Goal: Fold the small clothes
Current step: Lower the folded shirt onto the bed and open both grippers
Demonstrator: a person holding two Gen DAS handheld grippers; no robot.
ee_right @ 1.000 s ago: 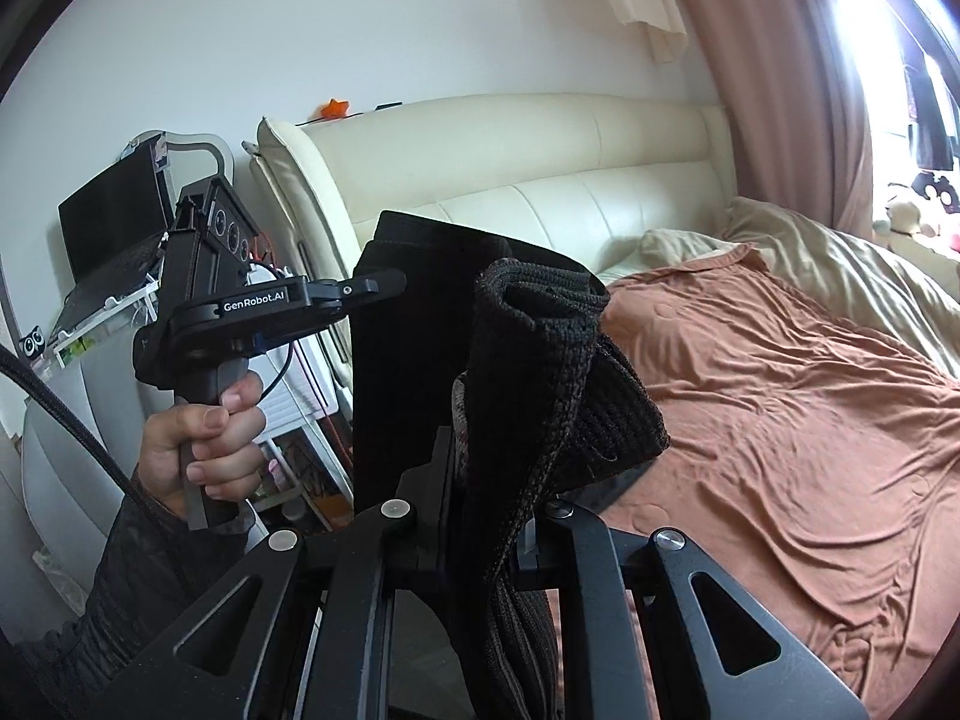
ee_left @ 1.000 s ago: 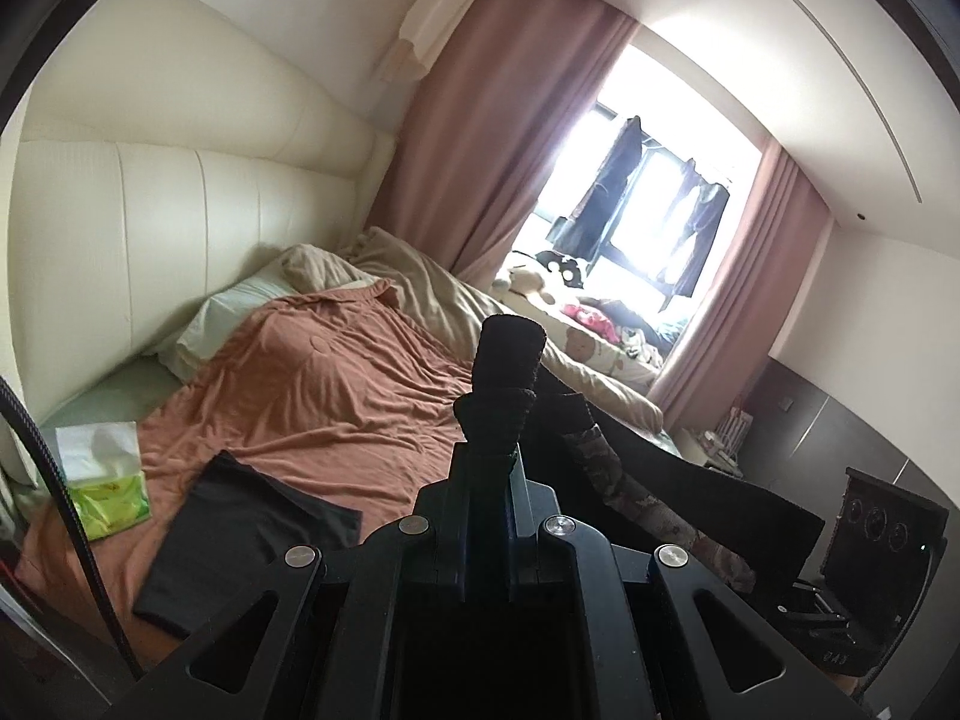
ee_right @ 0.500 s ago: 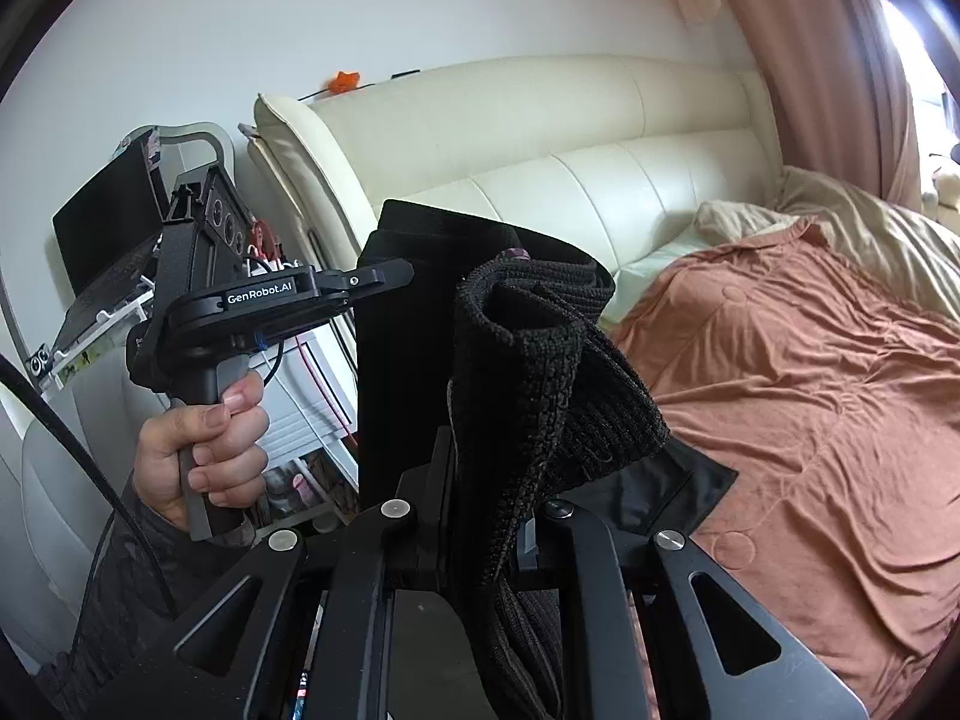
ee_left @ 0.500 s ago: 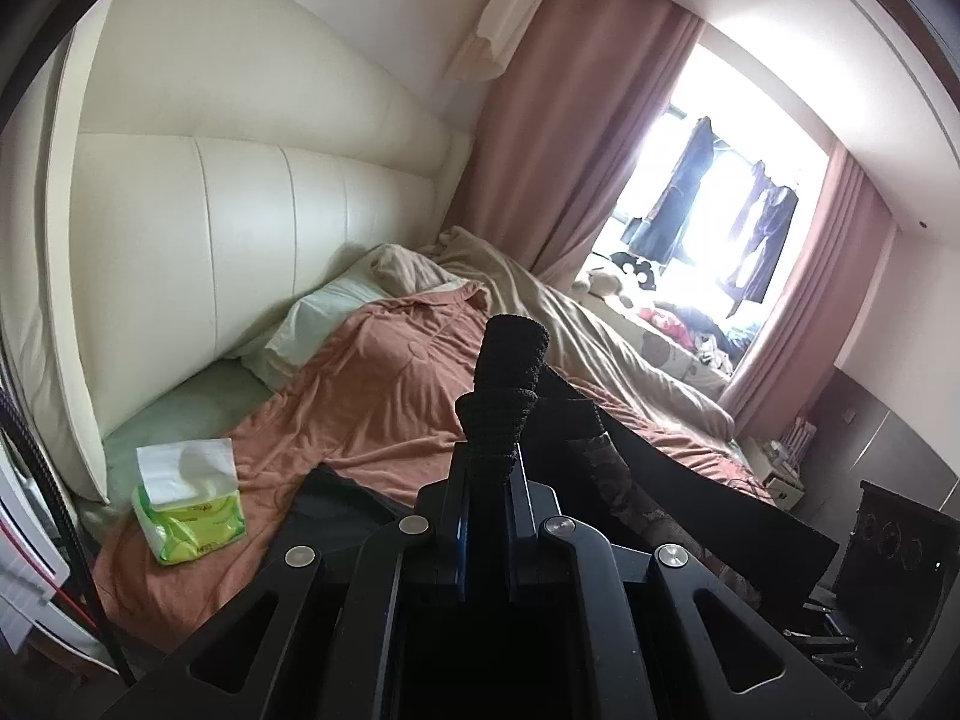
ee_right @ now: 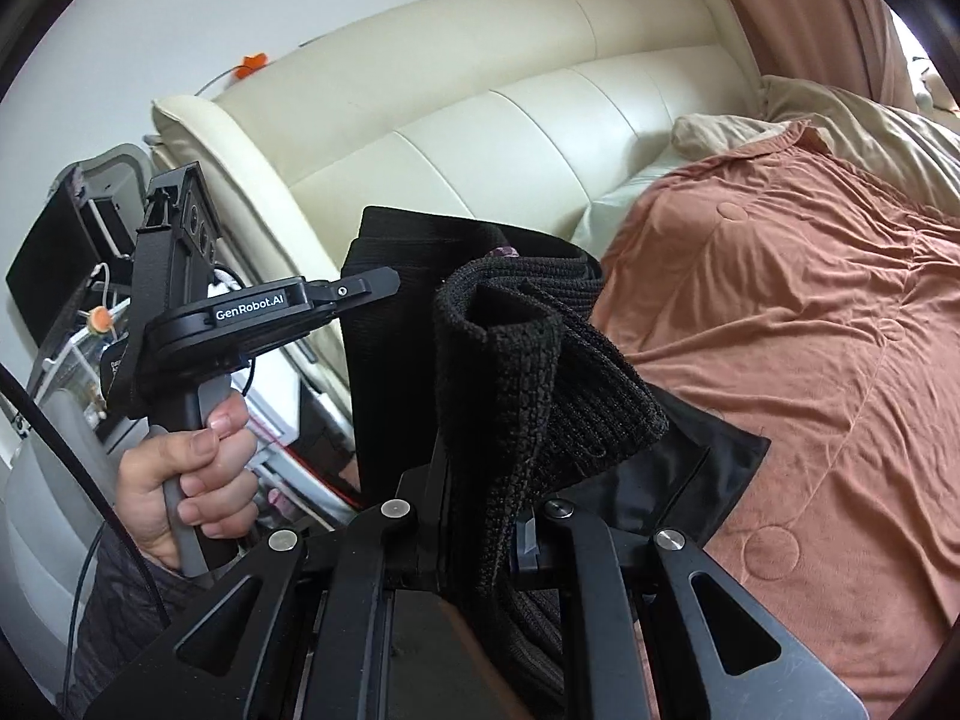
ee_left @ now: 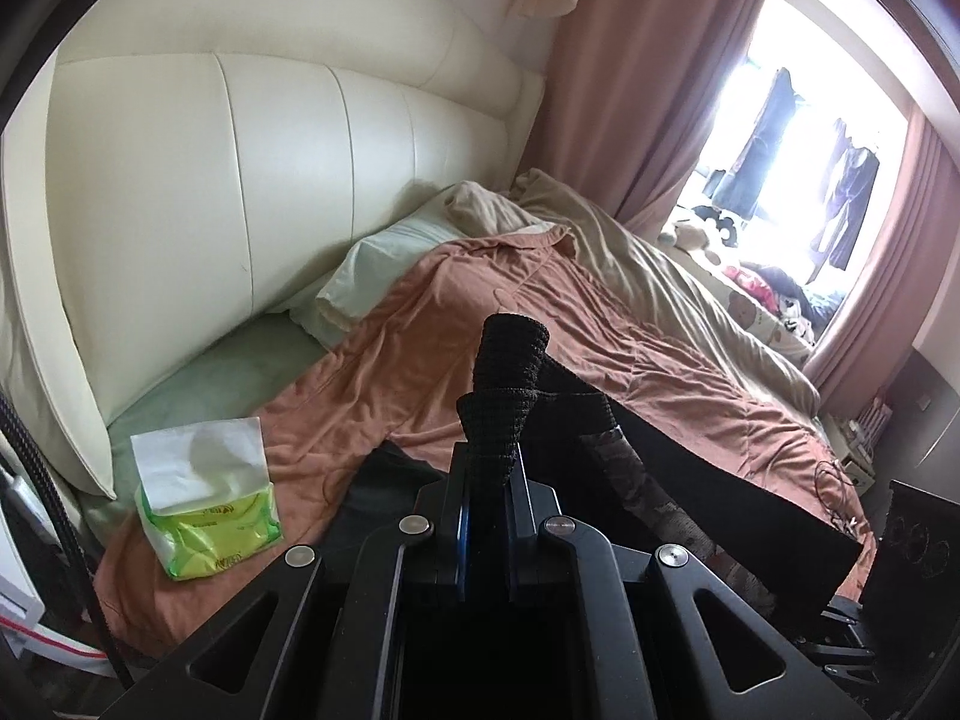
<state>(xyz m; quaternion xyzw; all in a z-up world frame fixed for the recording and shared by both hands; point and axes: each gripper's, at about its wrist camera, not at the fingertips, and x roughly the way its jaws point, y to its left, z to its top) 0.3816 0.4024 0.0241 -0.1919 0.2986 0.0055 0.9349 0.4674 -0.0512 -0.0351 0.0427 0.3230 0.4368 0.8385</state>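
Two grippers each pinch one end of the same black knit garment (ee_right: 516, 384), holding it stretched in the air above the near edge of the bed. In the left wrist view, the left gripper (ee_left: 487, 480) is clenched on a bunched roll of the ribbed knit, which stands up between its fingers. In the right wrist view, the right gripper (ee_right: 480, 516) is clamped on the thick folded edge of the same fabric, and the flat black panel of the garment runs from there across to the left gripper's tips, seen from the side with the person's hand (ee_right: 180, 480) around its handle.

Compared with a second ago, both views have tipped downward and closer to the bed: the rust-coloured bedspread (ee_left: 540, 348) and the cream headboard (ee_left: 270, 180) fill more of the frame, the window has slid away to the right, and the green tissue pack (ee_left: 204, 516) now sits larger at lower left. Both grips look unchanged. A second dark garment (ee_left: 384, 492) already lies flat on the bedspread just in front of the left gripper.

I judge that the garment is being lowered for laying out flat, so the fold itself has not begun. The risk is setting it down on top of the other dark piece.
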